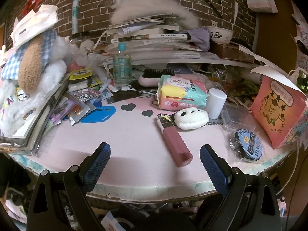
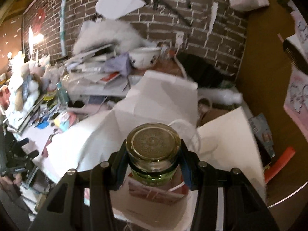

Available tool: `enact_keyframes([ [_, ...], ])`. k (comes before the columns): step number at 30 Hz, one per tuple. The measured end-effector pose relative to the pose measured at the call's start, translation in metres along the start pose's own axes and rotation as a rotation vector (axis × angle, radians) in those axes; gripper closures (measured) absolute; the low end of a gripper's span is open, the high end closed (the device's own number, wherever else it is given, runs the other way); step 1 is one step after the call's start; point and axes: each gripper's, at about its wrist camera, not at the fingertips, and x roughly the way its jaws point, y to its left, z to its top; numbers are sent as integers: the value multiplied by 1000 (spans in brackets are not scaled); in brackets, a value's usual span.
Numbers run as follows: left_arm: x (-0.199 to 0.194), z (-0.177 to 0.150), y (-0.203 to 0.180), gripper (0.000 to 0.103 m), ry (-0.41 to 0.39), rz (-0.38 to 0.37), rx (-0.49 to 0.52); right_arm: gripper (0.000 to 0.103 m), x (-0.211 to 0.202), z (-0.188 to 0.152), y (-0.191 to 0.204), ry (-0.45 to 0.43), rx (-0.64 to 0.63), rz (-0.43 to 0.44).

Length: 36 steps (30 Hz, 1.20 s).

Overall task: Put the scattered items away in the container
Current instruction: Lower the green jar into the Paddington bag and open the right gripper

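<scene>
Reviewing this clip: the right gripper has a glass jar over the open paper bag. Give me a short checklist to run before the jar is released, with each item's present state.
1. Glass jar gripped: ok, the right gripper is shut on it, pads on both sides below the gold lid.
2. Jar above the bag mouth: ok, the open white paper bag lies directly beneath.
3. Room inside the bag: cannot tell, only a reddish packet shows under the jar.
4. Bag standing firm: cannot tell, its flaps are blurred.
5. Left gripper free: ok, open and empty above the pink mat.
6. Items left to tidy: not ok, the pink tube and panda pouch remain out.
</scene>
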Motion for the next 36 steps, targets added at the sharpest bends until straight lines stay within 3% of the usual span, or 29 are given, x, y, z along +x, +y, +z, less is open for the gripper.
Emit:
enact_keyframes([
  [5,0,-1,-1,10,0,-3,0,58,5,-6,0,31,-25,-97],
  [8,-1,-3,-3,10,0,-8,3,58,10,-8,-4,56,-11,-82],
  [26,-1,-3,-6,10,3,-13,6,54,-8,-1,11,-19,-42,-73],
  [36,-2,-3,-9,10,4,-18,7,54,-1,-3,20,7,-57,-67],
])
